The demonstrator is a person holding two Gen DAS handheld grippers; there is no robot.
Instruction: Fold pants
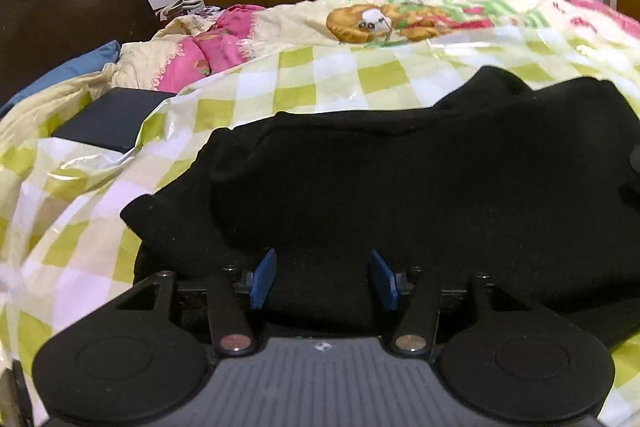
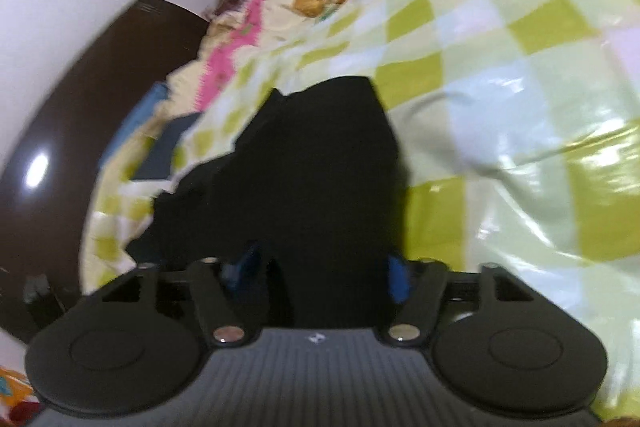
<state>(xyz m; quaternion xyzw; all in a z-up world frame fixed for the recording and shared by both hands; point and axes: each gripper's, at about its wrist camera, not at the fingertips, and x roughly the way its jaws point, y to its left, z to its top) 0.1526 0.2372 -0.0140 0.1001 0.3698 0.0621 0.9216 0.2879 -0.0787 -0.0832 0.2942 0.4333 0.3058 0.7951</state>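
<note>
Both tongs, left gripper [image 1: 324, 281] and right gripper [image 2: 320, 273], gape apart over black pants [image 1: 400, 187] on the checkered bed cover [image 1: 320, 67].

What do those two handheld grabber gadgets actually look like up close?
Both look alike. The left gripper and right gripper are matte black plastic with a grey ribbed body bearing a small white emblem, two round black discs at the sides, silver pivot pins, and flat blue finger pads. No cables, hands or sleeves show.
</note>
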